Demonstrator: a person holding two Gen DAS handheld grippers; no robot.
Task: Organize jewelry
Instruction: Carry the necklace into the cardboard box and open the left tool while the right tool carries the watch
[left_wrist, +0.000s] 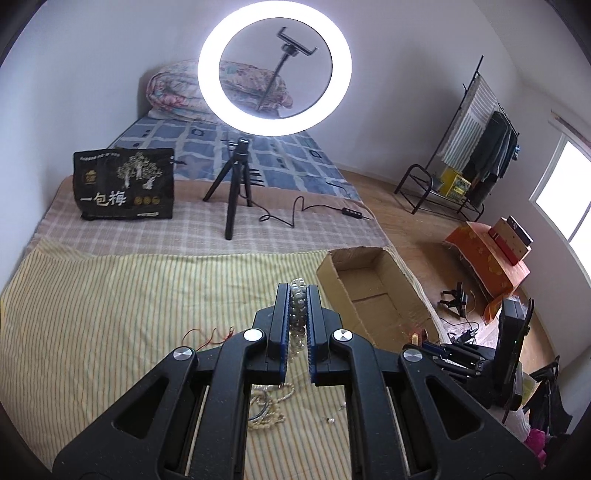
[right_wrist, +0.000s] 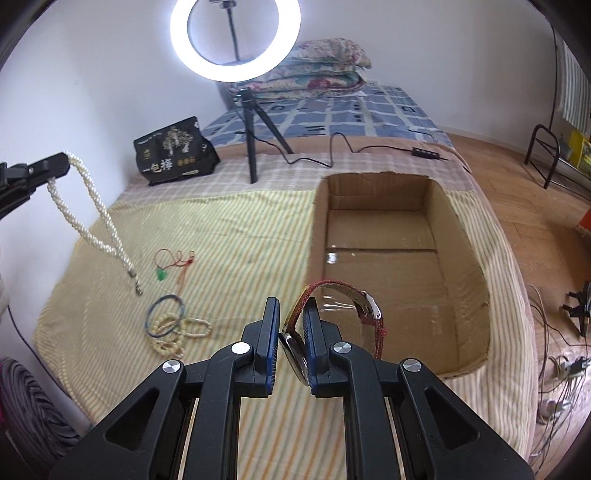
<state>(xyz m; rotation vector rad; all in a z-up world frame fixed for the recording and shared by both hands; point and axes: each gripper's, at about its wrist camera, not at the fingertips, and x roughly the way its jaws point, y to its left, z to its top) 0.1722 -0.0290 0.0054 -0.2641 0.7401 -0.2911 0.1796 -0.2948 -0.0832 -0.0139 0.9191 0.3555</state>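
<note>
Closed on a red-strapped wristwatch (right_wrist: 295, 347), the right claw (right_wrist: 291, 314) hangs at the near left corner of an open cardboard box (right_wrist: 461, 236) on a bed; the watch face is pinched between the pads while the strap loops out over the box's taped floor. To the left, the left claw (right_wrist: 55, 164) grips a twisted pearl necklace (right_wrist: 92, 221), lifted so its two ends dangle toward the yellow striped bedspread (right_wrist: 240, 240). From the left wrist view, that claw (left_wrist: 298, 295) is clamped on the pearls (left_wrist: 297, 310). Loose on the bedspread lie a red cord with a green pendant (right_wrist: 173, 264), a blue bangle (right_wrist: 164, 319) and cream bead strands (right_wrist: 177, 334). Behind stand a lit ring light (right_wrist: 234, 38) on a tripod (right_wrist: 255, 125) and a black snack bag (right_wrist: 177, 153).
</note>
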